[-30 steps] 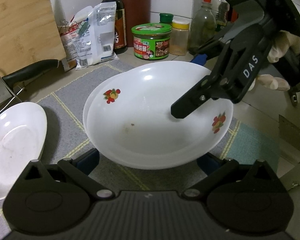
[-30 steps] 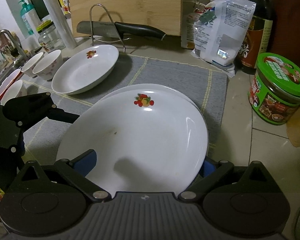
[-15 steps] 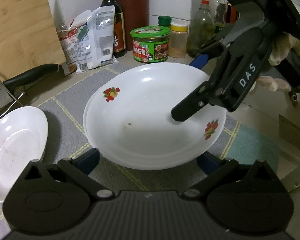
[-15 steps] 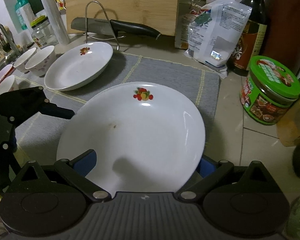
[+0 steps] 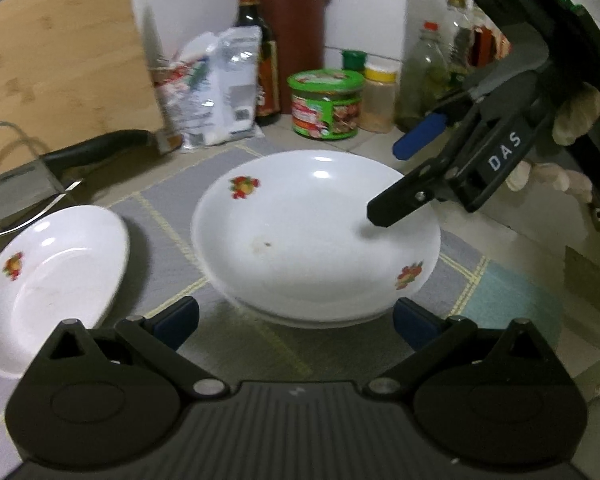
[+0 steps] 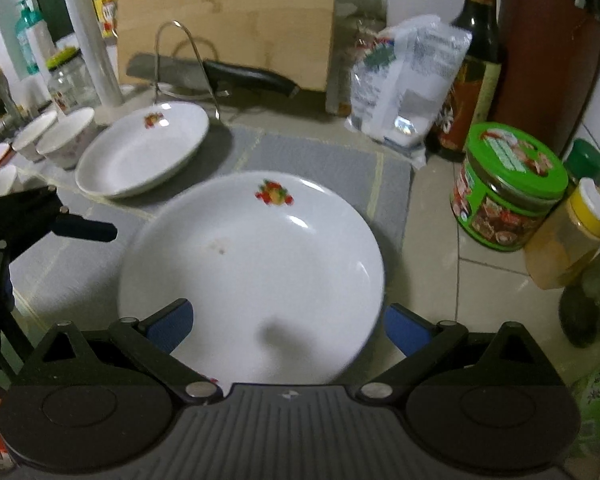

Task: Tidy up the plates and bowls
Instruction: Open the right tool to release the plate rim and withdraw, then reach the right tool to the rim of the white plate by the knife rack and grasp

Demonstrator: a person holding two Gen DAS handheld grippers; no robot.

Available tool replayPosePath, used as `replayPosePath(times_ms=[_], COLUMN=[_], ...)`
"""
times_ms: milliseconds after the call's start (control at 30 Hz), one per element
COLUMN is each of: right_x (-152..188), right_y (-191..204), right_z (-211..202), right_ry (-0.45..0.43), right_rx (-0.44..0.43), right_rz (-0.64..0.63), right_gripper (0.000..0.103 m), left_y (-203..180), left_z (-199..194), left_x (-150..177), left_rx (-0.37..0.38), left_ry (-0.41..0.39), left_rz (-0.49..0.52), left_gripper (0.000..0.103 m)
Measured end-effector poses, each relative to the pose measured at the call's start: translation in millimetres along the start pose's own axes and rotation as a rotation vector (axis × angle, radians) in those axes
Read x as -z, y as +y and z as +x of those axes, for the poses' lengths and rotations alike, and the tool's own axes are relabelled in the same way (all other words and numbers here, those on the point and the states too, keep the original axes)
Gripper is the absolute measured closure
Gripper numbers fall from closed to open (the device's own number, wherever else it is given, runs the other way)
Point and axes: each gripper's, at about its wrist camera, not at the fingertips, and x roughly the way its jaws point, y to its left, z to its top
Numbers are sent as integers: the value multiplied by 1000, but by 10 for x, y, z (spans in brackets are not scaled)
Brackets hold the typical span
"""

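Two grippers in play. Your right gripper (image 5: 396, 178) enters the left-wrist view from the upper right, tilted downward, its black finger tip hanging over the right rim of the stacked plates (image 5: 316, 236); whether it touches is unclear. In its own view the right gripper (image 6: 286, 322) has its jaws spread wide, blue pads either side of the plates' near edge, gripping nothing. Your left gripper (image 5: 296, 316) sits low at the bottom centre of its frame, jaws likewise spread wide and empty, pads just short of the stack's near rim.

Stack: top plate nested on a second one whose edge shows beneath, centre frame, resting on the grey mat (image 5: 172, 216). A single plate (image 5: 52, 276) lies apart at lower left, near edge past the mat. Two small bowls (image 6: 56, 136) stand at far left of the right-wrist view.

Background: tiled counter (image 6: 472, 292), bamboo cutting board (image 5: 60, 76), knife (image 5: 92, 150), green-lidded tin (image 5: 326, 104), sauce bottle (image 5: 260, 56), motion blur throughout.
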Motion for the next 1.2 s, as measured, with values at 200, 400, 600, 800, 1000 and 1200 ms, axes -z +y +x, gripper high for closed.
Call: replayPosePath(times_ms=[200, 400, 600, 800, 1000, 1200], right_x=[-46, -110, -173, -231, -333, -558], right_y=[306, 775, 1279, 1604, 1697, 1567], right_z=[-64, -35, 29, 112, 203, 460], right_ry=[-59, -84, -114, -109, -78, -51], right_rx=[-40, -62, -47, -26, -26, -49], right_rz=[-19, -37, -32, 0, -13, -53], right_gripper=[0, 0, 0, 0, 0, 0], left_y=[111, 294, 545, 803, 932, 990], left_z=[-354, -761, -1131, -1258, -1212, -1047], left_x=[128, 370, 668, 846, 925, 880], left_rx=[-126, -213, -224, -223, -239, -272], left_ry=[-31, -52, -77, -97, -93, -65], left_rz=[-66, -136, -178, -214, -241, -279], left_gripper=[1, 1, 1, 1, 1, 1])
